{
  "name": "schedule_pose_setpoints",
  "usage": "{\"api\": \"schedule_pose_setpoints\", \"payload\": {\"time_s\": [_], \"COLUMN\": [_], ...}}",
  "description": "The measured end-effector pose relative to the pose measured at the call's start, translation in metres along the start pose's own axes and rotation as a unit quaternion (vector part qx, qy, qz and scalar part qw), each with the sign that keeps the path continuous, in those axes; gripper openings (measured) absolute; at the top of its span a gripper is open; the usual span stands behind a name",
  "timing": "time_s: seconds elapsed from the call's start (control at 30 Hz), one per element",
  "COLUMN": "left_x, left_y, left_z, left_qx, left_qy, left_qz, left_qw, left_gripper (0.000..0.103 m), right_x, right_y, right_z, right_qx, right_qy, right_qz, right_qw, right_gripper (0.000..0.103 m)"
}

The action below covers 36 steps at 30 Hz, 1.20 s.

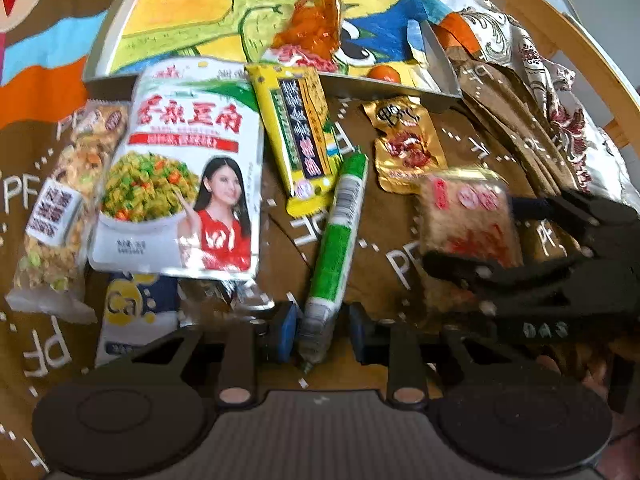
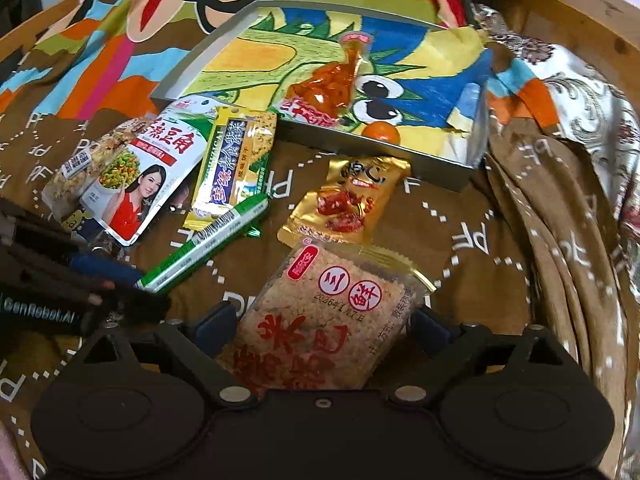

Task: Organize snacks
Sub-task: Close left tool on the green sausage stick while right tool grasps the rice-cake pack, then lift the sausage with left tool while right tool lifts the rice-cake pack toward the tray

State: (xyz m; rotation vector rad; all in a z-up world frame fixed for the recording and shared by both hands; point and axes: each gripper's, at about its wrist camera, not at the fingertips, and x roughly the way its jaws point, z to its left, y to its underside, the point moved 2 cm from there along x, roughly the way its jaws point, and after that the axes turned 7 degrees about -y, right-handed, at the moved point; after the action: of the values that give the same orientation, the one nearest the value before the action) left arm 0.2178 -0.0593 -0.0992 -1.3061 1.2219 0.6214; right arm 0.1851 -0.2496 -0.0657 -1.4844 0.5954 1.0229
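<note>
Far left: clear bag of mixed grain snack (image 1: 60,208) is lying half under the big white pouch (image 1: 180,168), piled loose on the brown cloth (image 1: 380,264), prob. waiting to be sorted.
Mid-left: yellow packet (image 1: 300,140) is leaning on the tray's front wall.
Left gripper (image 1: 324,334): jaws narrowly apart w/ blue pads either side of the green sausage stick (image 1: 340,236); pads seem to be flanking its near end, not clearly pressing – lining up for a pick, I'd say.
Centre: gold packet (image 2: 348,200) is lying flat just in front of the tray.
Tray (image 2: 192,68): holding the orange chicken-leg pack (image 2: 328,80) & a small orange ball (image 2: 382,132), so likely the drop spot.
Right gripper (image 2: 324,330): jaws spread wide, rice cracker pack (image 2: 320,320) sitting between them; can't tell if the pads are touching it.
Right edge: patterned cloth (image 2: 592,92) is bunching up against a wooden rim (image 2: 580,8).
</note>
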Motion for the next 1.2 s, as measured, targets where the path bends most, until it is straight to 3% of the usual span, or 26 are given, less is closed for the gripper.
{"api": "schedule_pose_setpoints", "payload": {"time_s": [0.1, 0.3, 0.53, 0.6, 0.7, 0.8, 1.0, 1.2], "left_x": [0.001, 0.010, 0.014, 0.013, 0.011, 0.008, -0.001, -0.012], "left_y": [-0.006, -0.016, -0.016, -0.014, -0.011, -0.009, 0.001, 0.007], "left_z": [0.000, 0.000, -0.009, -0.011, -0.015, -0.016, -0.012, 0.003], "left_qx": [0.004, 0.009, 0.036, 0.051, 0.064, 0.066, 0.026, -0.032], "left_qy": [-0.005, -0.006, -0.018, -0.027, -0.029, -0.028, 0.005, 0.052], "left_qz": [-0.018, -0.026, -0.033, -0.037, -0.041, -0.038, -0.013, -0.004], "left_qw": [0.9998, 0.9996, 0.9986, 0.9976, 0.9967, 0.9967, 0.9996, 0.9981], "left_gripper": [0.037, 0.037, 0.037, 0.035, 0.023, 0.021, 0.020, 0.019], "right_x": [0.001, 0.015, 0.018, 0.013, 0.008, 0.003, -0.013, -0.030], "right_y": [0.006, 0.019, 0.020, 0.021, 0.023, 0.027, 0.033, 0.032], "right_z": [0.009, 0.026, 0.027, 0.026, 0.031, 0.039, 0.057, 0.058], "right_qx": [-0.001, -0.008, -0.004, -0.001, -0.016, -0.044, -0.103, -0.112], "right_qy": [0.020, 0.036, 0.049, 0.051, 0.059, 0.066, 0.077, 0.092], "right_qz": [0.002, 0.020, 0.002, -0.005, -0.012, -0.021, -0.055, -0.099], "right_qw": [1.000, 0.999, 0.999, 0.999, 0.998, 0.997, 0.990, 0.984], "right_gripper": [0.102, 0.102, 0.099, 0.093, 0.088, 0.087, 0.085, 0.085]}}
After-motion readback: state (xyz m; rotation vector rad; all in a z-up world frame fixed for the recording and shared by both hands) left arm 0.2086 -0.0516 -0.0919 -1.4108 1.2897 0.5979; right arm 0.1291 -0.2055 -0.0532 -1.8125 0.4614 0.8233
